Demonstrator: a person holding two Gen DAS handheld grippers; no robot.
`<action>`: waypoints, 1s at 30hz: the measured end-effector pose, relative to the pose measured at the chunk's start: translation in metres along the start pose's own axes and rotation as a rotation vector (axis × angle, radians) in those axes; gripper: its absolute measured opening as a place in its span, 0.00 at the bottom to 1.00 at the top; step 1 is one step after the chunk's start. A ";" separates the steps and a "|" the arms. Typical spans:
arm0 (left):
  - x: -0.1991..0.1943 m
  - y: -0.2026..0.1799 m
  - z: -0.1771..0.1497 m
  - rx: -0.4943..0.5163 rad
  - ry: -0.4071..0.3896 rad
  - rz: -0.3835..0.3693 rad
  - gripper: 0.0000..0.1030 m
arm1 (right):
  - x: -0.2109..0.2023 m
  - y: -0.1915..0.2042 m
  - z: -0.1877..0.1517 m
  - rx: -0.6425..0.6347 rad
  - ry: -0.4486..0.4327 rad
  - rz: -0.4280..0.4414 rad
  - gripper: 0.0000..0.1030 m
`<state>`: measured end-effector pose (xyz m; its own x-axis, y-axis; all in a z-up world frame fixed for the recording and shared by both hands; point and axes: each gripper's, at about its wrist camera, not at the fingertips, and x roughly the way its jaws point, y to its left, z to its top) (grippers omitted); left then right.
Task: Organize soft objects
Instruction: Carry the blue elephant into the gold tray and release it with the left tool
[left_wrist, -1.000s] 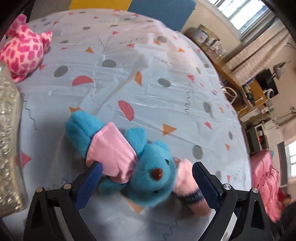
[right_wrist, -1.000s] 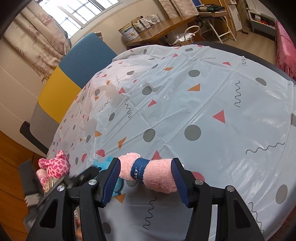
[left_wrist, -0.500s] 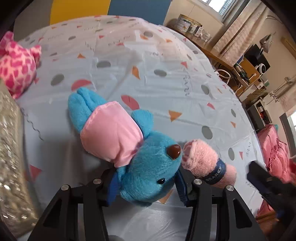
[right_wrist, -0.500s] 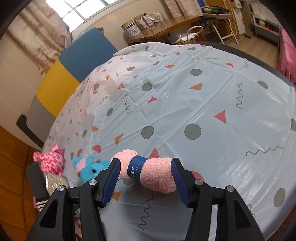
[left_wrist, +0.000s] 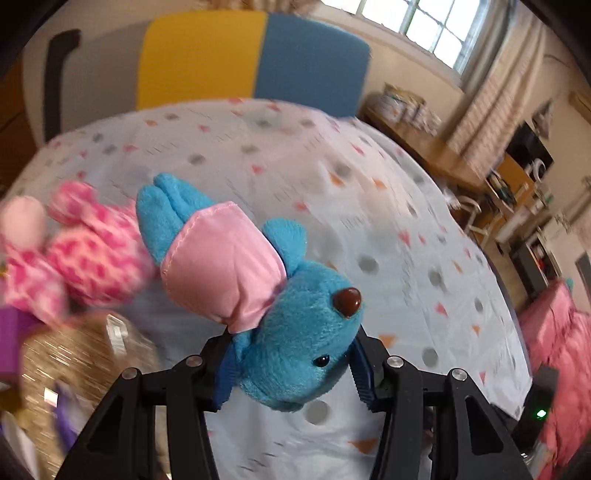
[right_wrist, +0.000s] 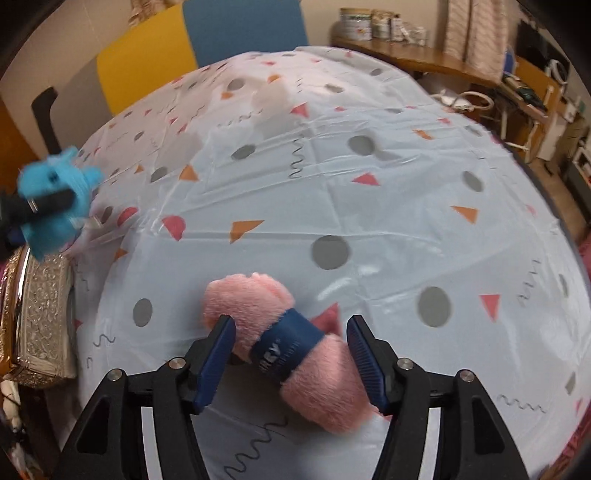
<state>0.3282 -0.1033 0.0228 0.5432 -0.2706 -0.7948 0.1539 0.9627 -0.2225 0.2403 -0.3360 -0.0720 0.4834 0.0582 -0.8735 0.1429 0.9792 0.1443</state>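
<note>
My left gripper (left_wrist: 291, 363) is shut on the head of a blue plush toy (left_wrist: 295, 332) in a pink shirt and holds it in the air above the table. The same toy (right_wrist: 55, 199) shows at the far left of the right wrist view. A pink spotted plush (left_wrist: 81, 251) lies at the left beside a glittery gold box (left_wrist: 74, 369). My right gripper (right_wrist: 291, 354) is open around a rolled pink fluffy towel (right_wrist: 295, 354) with a dark blue band, which lies on the tablecloth between the fingers.
The round table wears a pale blue patterned cloth (right_wrist: 369, 192). The ornate silver-gold box (right_wrist: 40, 314) stands at the table's left edge. A yellow and blue chair (left_wrist: 251, 59) is behind the table. A wooden shelf with tins (right_wrist: 373, 29) is at the back right.
My left gripper closed on the blue plush's head and lifted it up and toward the left, near the pink plush and box. My right gripper moved closer over the pink towel roll.
</note>
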 end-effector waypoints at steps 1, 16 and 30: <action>-0.007 0.009 0.006 -0.009 -0.017 0.012 0.51 | 0.002 0.001 0.001 -0.004 0.004 0.006 0.62; -0.107 0.181 0.007 -0.204 -0.161 0.233 0.51 | 0.026 0.032 -0.014 -0.167 0.070 -0.021 0.65; -0.147 0.214 -0.112 -0.200 -0.112 0.207 0.51 | 0.025 0.043 -0.026 -0.257 0.062 -0.045 0.63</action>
<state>0.1888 0.1426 0.0292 0.6350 -0.0564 -0.7705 -0.1293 0.9755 -0.1779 0.2360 -0.2871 -0.0992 0.4262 0.0171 -0.9045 -0.0646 0.9978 -0.0116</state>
